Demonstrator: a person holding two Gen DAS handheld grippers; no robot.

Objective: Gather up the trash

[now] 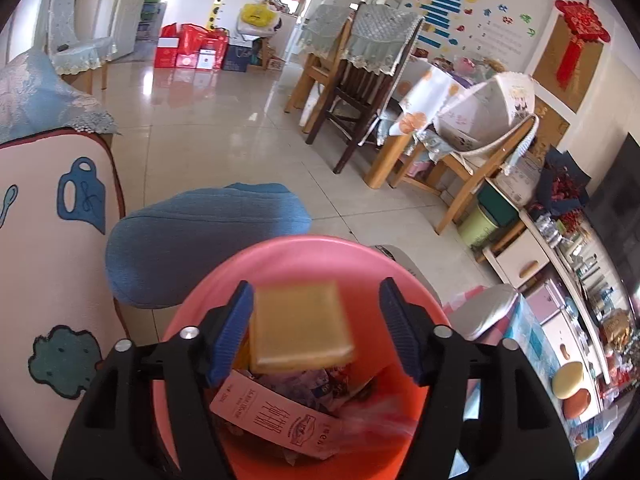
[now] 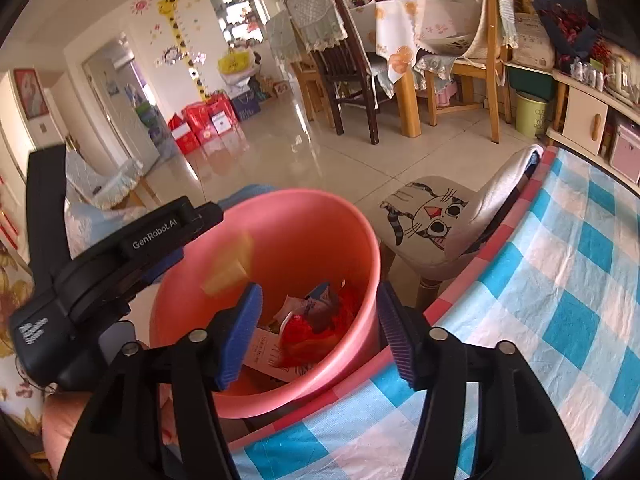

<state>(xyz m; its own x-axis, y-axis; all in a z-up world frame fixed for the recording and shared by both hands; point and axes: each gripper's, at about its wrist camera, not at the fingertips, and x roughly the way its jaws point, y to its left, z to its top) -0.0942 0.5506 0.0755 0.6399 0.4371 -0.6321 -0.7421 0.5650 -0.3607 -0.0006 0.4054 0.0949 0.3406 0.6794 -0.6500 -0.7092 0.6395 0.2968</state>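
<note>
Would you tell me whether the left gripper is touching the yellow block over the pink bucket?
Apart. In the left wrist view the yellow block is blurred between the open left gripper, with bucket showing beside its right edge; its left edge is less clear.

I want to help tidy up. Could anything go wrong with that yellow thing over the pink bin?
1. The yellow piece looks blurred between the open left gripper fingers, likely falling. It could bounce off the heaped trash and out of the bin.
2. The bin stands close against the checked table, so a knock from the right gripper might tip it.
</note>
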